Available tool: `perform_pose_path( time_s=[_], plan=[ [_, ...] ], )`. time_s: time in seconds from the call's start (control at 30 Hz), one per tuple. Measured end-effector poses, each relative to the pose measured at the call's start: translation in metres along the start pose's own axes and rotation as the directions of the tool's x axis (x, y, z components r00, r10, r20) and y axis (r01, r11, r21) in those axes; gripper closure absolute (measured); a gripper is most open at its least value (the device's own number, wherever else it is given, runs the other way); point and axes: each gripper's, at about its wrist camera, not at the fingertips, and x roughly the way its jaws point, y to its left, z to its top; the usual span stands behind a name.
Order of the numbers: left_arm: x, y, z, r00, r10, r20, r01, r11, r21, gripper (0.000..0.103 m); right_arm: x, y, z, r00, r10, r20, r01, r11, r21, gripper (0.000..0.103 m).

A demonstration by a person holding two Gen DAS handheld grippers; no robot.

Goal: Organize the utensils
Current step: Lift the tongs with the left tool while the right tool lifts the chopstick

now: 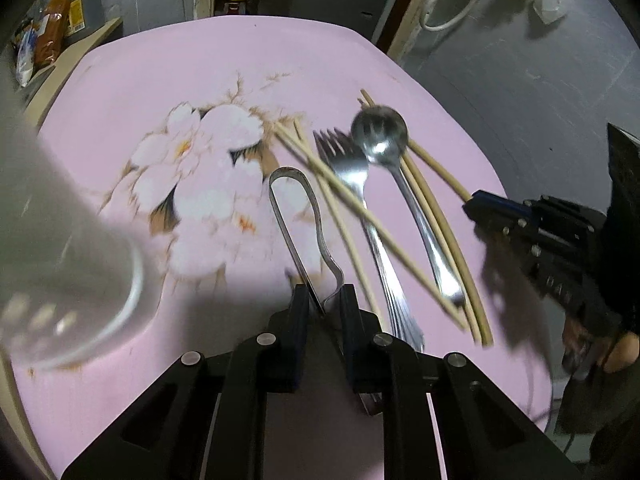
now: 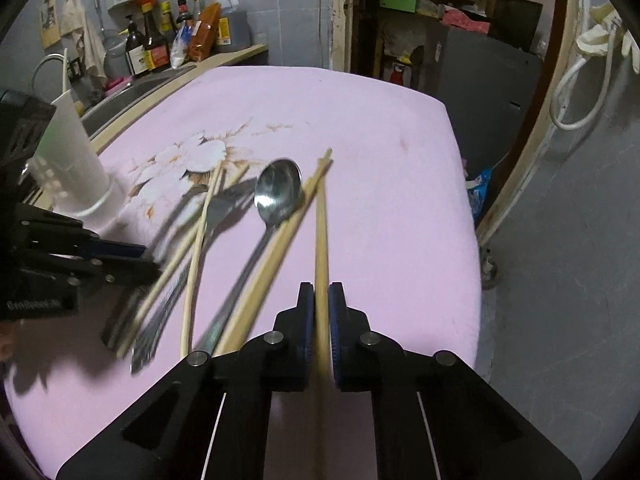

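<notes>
My left gripper [image 1: 324,294] is shut on the handle of a metal utensil [image 1: 294,216] seen edge-on, its looped head above the pink table [image 1: 168,80]. My right gripper [image 2: 321,294] is shut on one wooden chopstick [image 2: 321,220]; it shows at the right of the left wrist view [image 1: 492,204]. A fork [image 1: 352,176], a spoon [image 1: 380,132] and several more chopsticks [image 1: 436,216] lie crossed between the grippers. In the right wrist view the spoon [image 2: 278,192] lies left of the held chopstick. A white utensil cup [image 2: 76,160] stands at the left.
The cup [image 1: 52,216] is blurred and close on the left in the left wrist view. Sauce bottles [image 2: 160,40] and a sink stand beyond the table's far left edge. The table edge drops off to a grey floor [image 2: 560,280] at the right.
</notes>
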Motion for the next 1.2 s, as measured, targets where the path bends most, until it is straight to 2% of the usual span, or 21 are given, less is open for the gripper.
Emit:
perform_pose_path(
  time_s=[0.23, 0.3, 0.37, 0.43, 0.5, 0.63, 0.83, 0.87, 0.9, 0.93, 1.0, 1.07, 1.13, 1.2],
  plan=[
    [-0.009, -0.001, -0.004, 1.0, -0.019, -0.012, 0.019, 1.0, -0.005, 0.09, -0.006, -0.002, -0.007, 1.0, 0.014, -0.024, -0.013, 1.0, 0.015, 0.097],
    [-0.01, -0.003, -0.002, 0.999, -0.024, -0.021, 0.024, 1.0, -0.014, 0.086, -0.004, -0.003, -0.003, 0.999, 0.023, -0.023, -0.022, 0.999, 0.034, 0.095],
    [-0.01, -0.005, 0.0, 0.999, -0.037, -0.023, 0.037, 0.999, -0.016, 0.077, -0.002, -0.003, 0.0, 0.999, 0.032, -0.019, -0.031, 0.999, 0.043, 0.092],
    [-0.007, -0.009, 0.006, 0.999, -0.029, -0.019, 0.028, 0.999, -0.016, 0.075, 0.001, -0.003, 0.004, 0.999, 0.039, -0.017, -0.038, 0.998, 0.047, 0.088],
    [0.001, -0.011, 0.017, 1.0, -0.004, -0.018, 0.004, 1.0, -0.024, 0.075, 0.004, -0.002, 0.008, 0.999, 0.039, -0.017, -0.038, 0.998, 0.049, 0.085],
    [0.01, -0.011, 0.035, 0.999, 0.017, -0.036, -0.02, 0.997, -0.069, 0.075, 0.018, -0.003, 0.023, 0.999, 0.014, -0.03, -0.012, 0.999, 0.047, 0.085],
    [0.024, -0.019, 0.057, 0.994, 0.056, -0.092, -0.061, 0.997, -0.051, 0.075, 0.035, -0.005, 0.039, 0.998, -0.011, -0.062, 0.015, 0.998, 0.059, 0.085],
    [0.025, -0.02, 0.059, 0.993, 0.066, -0.096, -0.071, 0.996, -0.046, 0.081, 0.036, -0.004, 0.04, 0.998, -0.013, -0.062, 0.016, 0.998, 0.057, 0.085],
    [0.027, -0.022, 0.059, 0.992, 0.087, -0.095, -0.09, 0.995, -0.037, 0.081, 0.035, -0.004, 0.039, 0.998, -0.012, -0.058, 0.016, 0.998, 0.056, 0.092],
    [0.028, -0.023, 0.059, 0.992, 0.091, -0.091, -0.094, 0.995, -0.027, 0.082, 0.035, -0.004, 0.038, 0.998, -0.003, -0.056, 0.006, 0.998, 0.058, 0.097],
    [0.028, -0.026, 0.06, 0.992, 0.095, -0.079, -0.097, 0.995, -0.02, 0.083, 0.032, -0.006, 0.035, 0.999, 0.017, -0.045, -0.013, 0.996, 0.083, 0.098],
    [0.024, -0.024, 0.057, 0.996, 0.083, -0.045, -0.084, 0.996, -0.031, 0.087, 0.025, -0.013, 0.029, 0.998, 0.066, -0.018, -0.063, 0.988, 0.142, 0.099],
    [0.017, -0.021, 0.047, 0.998, 0.058, -0.004, -0.058, 0.998, -0.039, 0.088, 0.015, -0.019, 0.021, 0.993, 0.115, 0.023, -0.117, 0.974, 0.193, 0.099],
    [0.007, -0.021, 0.036, 0.997, 0.062, 0.051, -0.061, 0.998, -0.027, 0.088, 0.005, -0.021, 0.013, 0.988, 0.137, 0.071, -0.15, 0.965, 0.215, 0.099]
  ],
)
